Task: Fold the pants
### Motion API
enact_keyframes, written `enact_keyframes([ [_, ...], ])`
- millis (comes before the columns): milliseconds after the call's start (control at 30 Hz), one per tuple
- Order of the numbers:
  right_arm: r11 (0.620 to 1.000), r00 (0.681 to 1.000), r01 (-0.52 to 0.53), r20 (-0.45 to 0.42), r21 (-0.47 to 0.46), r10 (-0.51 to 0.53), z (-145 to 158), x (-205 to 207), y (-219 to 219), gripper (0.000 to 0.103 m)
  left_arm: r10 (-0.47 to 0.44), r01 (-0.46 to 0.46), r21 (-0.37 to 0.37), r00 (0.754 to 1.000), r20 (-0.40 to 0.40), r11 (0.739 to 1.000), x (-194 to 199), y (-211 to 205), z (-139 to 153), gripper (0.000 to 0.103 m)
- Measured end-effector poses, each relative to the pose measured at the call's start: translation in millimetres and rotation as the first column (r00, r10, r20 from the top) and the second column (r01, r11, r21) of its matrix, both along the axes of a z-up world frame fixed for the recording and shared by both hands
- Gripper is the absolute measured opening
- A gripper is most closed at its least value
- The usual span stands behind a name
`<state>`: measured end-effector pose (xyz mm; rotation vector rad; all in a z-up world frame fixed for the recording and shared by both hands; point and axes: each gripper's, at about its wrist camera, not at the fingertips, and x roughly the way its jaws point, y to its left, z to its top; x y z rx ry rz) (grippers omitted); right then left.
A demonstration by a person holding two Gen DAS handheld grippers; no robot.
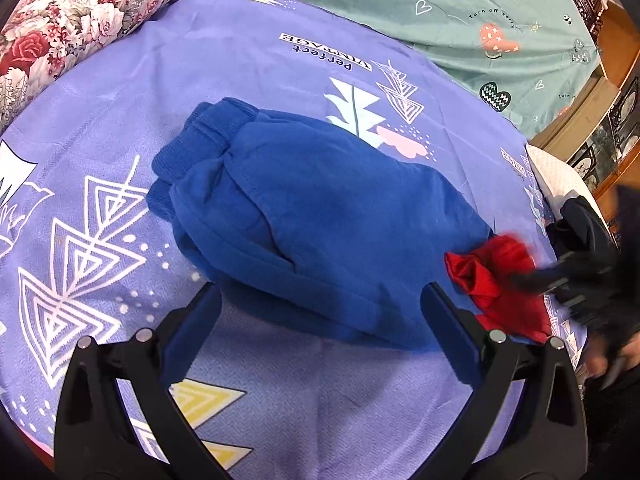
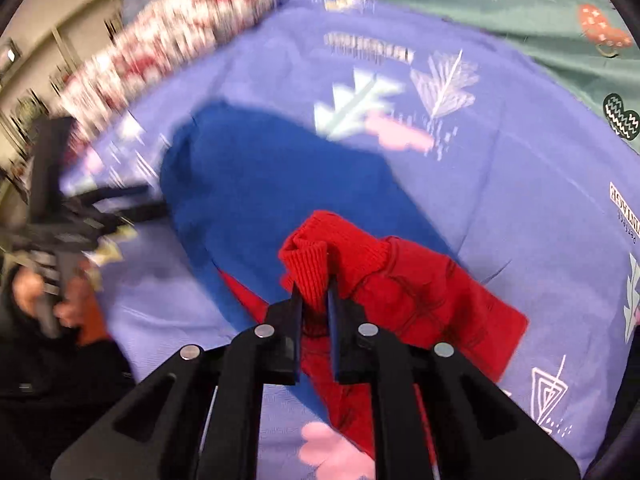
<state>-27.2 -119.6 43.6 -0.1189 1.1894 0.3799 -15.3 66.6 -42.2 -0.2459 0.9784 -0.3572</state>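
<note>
The blue pants (image 1: pixel 304 216) lie folded in a bundle on the purple patterned sheet (image 1: pixel 160 80), with ribbed cuffs at the far left. A red ribbed end (image 1: pixel 496 276) sticks out at the bundle's right. My left gripper (image 1: pixel 320 300) is open and empty, just in front of the bundle's near edge. My right gripper (image 2: pixel 314 300) is shut on the red ribbed cuff (image 2: pixel 308 264) and holds it bunched above the red cloth (image 2: pixel 432 300). The blue part (image 2: pixel 256 184) lies beyond it. The right wrist view is blurred.
A floral pillow (image 1: pixel 80 20) lies at the far left. A green printed sheet (image 1: pixel 460 20) covers the far right. Wooden furniture (image 1: pixel 616 92) stands past the bed's right edge. The left gripper (image 2: pixel 80 216) and the hand holding it show in the right wrist view.
</note>
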Motion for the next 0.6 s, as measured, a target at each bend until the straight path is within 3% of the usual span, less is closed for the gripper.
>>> enact_keyframes([
  [67,0.999,0.998,-0.014,-0.059,-0.03,0.012,-32,1,7,0.012,0.001,-0.001,0.003,1.0,0.006,1.0,-2,1,2,0.101],
  [100,0.999,0.999,-0.021,-0.033,-0.032,0.02,-33,-2,8,0.015,0.004,-0.004,0.005,1.0,0.01,1.0,-2,1,2,0.101],
  [200,0.998,0.999,-0.025,0.024,-0.056,0.026,-18,-9,8,0.029,0.014,-0.014,-0.001,1.0,0.003,1.0,-1,4,2,0.101],
  [333,0.992,0.995,-0.018,0.093,-0.126,0.03,-1,-20,4,0.039,0.006,-0.006,-0.007,1.0,0.002,1.0,-1,1,0,0.101],
  [400,0.985,0.993,-0.017,0.11,-0.17,0.036,-2,-28,0,0.057,0.006,-0.005,-0.008,1.0,0.002,1.0,-1,2,-1,0.101],
  [500,0.982,0.998,-0.036,0.041,-0.186,0.045,-24,-27,-1,0.056,0.011,-0.011,-0.01,1.0,0.003,1.0,0,3,0,0.101],
  [567,0.975,0.999,-0.052,-0.017,-0.218,0.05,-45,-25,2,0.045,0.017,-0.017,-0.01,1.0,0.007,1.0,-1,5,2,0.101],
  [600,0.979,0.999,-0.053,-0.001,-0.196,0.054,-46,-25,2,0.036,0.021,-0.021,-0.011,1.0,0.01,1.0,-1,7,3,0.101],
])
